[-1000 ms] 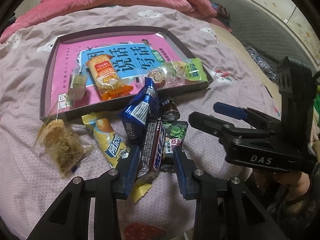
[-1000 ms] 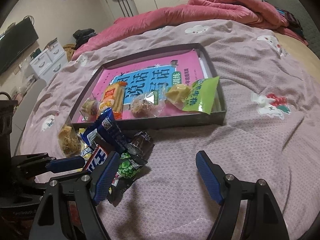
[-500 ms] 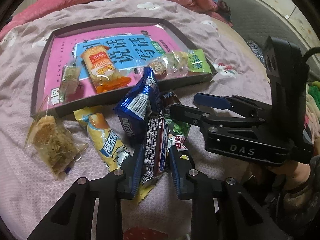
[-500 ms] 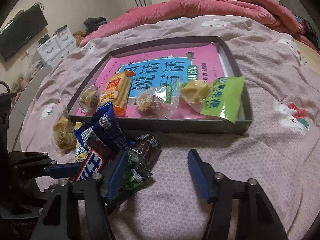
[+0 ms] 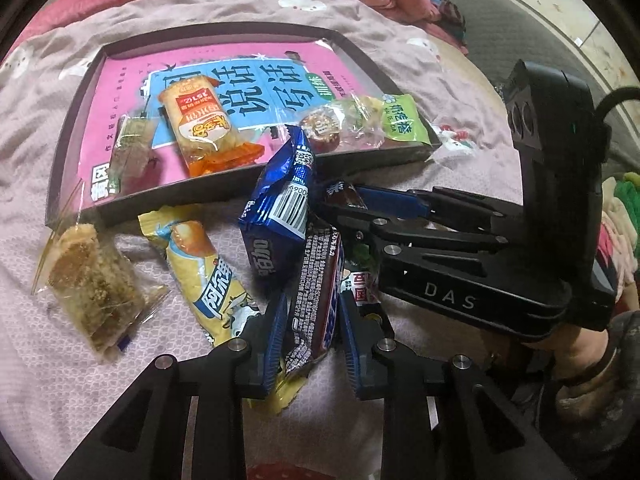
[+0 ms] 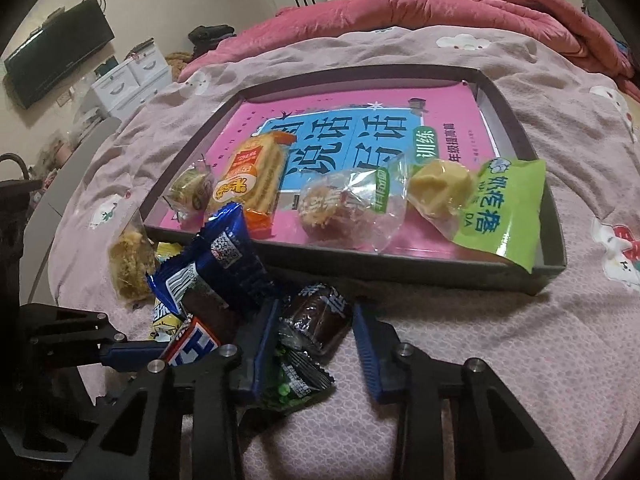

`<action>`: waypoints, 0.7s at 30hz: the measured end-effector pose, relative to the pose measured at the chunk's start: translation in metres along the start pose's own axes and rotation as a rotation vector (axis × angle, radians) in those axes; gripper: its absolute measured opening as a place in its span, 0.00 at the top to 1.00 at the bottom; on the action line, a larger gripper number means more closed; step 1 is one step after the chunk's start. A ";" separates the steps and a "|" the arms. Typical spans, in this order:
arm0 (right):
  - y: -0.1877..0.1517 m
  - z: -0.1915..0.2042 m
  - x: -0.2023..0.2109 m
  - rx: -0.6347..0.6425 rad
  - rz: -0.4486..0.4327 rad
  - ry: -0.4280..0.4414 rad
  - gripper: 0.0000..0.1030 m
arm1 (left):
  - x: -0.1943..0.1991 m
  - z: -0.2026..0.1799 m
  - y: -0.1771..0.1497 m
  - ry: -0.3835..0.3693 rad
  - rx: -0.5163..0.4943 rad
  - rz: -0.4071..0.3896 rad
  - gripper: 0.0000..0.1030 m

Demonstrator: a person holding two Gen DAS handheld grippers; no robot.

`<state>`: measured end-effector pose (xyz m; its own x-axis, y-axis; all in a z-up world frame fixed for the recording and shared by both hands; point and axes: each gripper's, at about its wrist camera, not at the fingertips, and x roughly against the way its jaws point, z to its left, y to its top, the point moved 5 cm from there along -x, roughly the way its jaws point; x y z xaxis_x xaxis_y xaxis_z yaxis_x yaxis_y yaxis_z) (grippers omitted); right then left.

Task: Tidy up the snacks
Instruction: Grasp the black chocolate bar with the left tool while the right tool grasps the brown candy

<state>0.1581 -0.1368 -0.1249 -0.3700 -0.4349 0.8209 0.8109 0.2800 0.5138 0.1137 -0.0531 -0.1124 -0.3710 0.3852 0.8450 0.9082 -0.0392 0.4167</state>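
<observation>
On a mauve bedspread (image 6: pixel 460 380), the left hand-held gripper (image 5: pixel 310 332) pinched a dark brown chocolate bar in a wrapper (image 5: pixel 318 292) printed with small text. The right hand-held gripper (image 6: pixel 316 330), marked "DAS" on its body, had just been closing and now pinched a dark brown glossy-wrapped cake (image 6: pixel 316 318). Beside them lay a blue foil packet with a barcode (image 5: pixel 280 208) and a yellow packet with blue Chinese characters (image 5: pixel 204 272). Behind stood a dark shallow tray (image 6: pixel 554 248) lined with a pink and blue Chinese-titled book (image 6: pixel 360 136), holding an orange cracker pack (image 6: pixel 252 176) and a green packet (image 6: pixel 504 212).
</observation>
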 end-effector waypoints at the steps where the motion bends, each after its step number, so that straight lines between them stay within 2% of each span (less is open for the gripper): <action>1: 0.000 -0.001 0.000 -0.003 -0.001 0.004 0.64 | 0.000 0.000 0.000 -0.003 0.003 0.001 0.74; 9: -0.005 -0.008 0.019 -0.039 -0.051 -0.003 0.64 | -0.004 -0.001 0.002 -0.012 0.009 0.000 0.74; 13: -0.007 -0.013 0.032 -0.063 -0.084 0.001 0.64 | -0.004 -0.001 0.003 -0.022 0.021 -0.004 0.81; 21: -0.005 -0.013 0.043 -0.077 -0.115 0.005 0.64 | 0.002 -0.001 0.002 -0.007 0.022 -0.019 0.83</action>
<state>0.1441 -0.1681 -0.0950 -0.4605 -0.4651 0.7561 0.7955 0.1616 0.5840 0.1147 -0.0536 -0.1092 -0.3867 0.3917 0.8348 0.9052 -0.0117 0.4248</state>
